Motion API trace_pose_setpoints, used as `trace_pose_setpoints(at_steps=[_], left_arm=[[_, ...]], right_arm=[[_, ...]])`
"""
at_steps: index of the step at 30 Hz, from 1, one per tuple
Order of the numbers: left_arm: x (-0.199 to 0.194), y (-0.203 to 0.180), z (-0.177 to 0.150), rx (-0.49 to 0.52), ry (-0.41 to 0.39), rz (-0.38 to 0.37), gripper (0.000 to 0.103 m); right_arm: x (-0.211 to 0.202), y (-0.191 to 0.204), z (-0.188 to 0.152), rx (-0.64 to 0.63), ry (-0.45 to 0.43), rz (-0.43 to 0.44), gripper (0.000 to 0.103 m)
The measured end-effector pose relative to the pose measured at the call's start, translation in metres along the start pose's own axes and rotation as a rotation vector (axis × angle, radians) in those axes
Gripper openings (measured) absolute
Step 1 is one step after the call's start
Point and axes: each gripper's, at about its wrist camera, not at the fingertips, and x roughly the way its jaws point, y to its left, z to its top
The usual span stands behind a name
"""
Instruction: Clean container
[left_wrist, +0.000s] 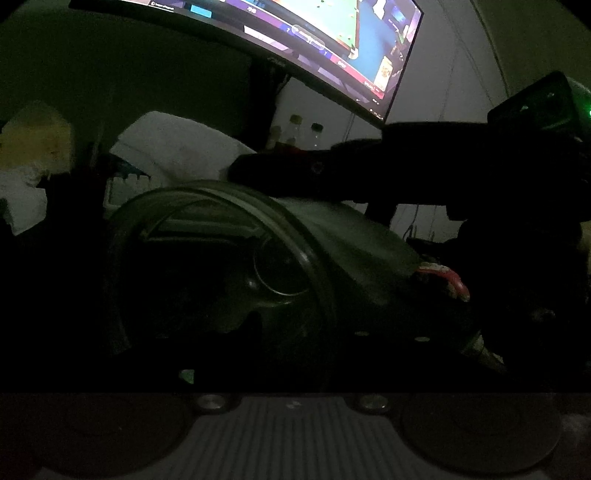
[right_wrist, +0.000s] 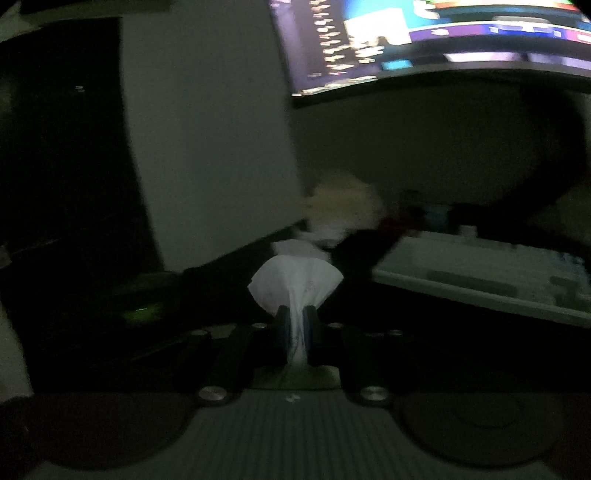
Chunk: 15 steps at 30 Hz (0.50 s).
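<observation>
Lying on its side, the container (left_wrist: 229, 266) fills the left wrist view, mouth facing left, long axis running toward lower right. Left gripper finger state cannot be determined in the dark. The right gripper (right_wrist: 295, 325) pinches a white tissue (right_wrist: 293, 284) between near-closed fingers. A monitor (left_wrist: 332, 40) glows above; a keyboard (right_wrist: 491, 273) lies right.

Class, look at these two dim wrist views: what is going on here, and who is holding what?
A person with two handheld grippers is cleaning a container. The right gripper is shut on a bunched white tissue, which fans out ahead of its fingers. In the left wrist view a clear round container lies on its side, open mouth toward the camera; whether the left gripper holds it is too dark to tell. A lit monitor hangs behind, and a keyboard sits on the desk.
</observation>
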Motion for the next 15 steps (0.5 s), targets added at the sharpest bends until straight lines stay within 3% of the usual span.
trace_pose_setpoints(at_steps=[2, 6, 7, 9, 13, 15], left_arm=[[0.0, 0.0, 0.0, -0.001, 0.001, -0.003, 0.033], [0.002, 0.0, 0.001, -0.016, 0.0, -0.002, 0.033], [0.002, 0.0, 0.001, -0.017, 0.0, -0.002, 0.033], [0.003, -0.001, 0.001, -0.019, -0.001, -0.001, 0.033], [0.003, -0.002, 0.001, -0.013, 0.0, -0.001, 0.033], [0.002, -0.002, 0.0, -0.015, -0.001, -0.002, 0.033]], right_arm=[[-0.001, -0.005, 0.0, 0.016, 0.001, -0.006, 0.011], [0.001, -0.03, 0.002, 0.084, 0.008, -0.196, 0.011], [0.001, -0.032, 0.003, 0.098, 0.009, -0.208, 0.012], [0.001, -0.026, 0.002, 0.08, 0.006, -0.195, 0.012], [-0.001, -0.001, -0.002, -0.007, -0.004, -0.028, 0.012], [-0.002, 0.001, -0.002, -0.012, 0.0, 0.002, 0.012]])
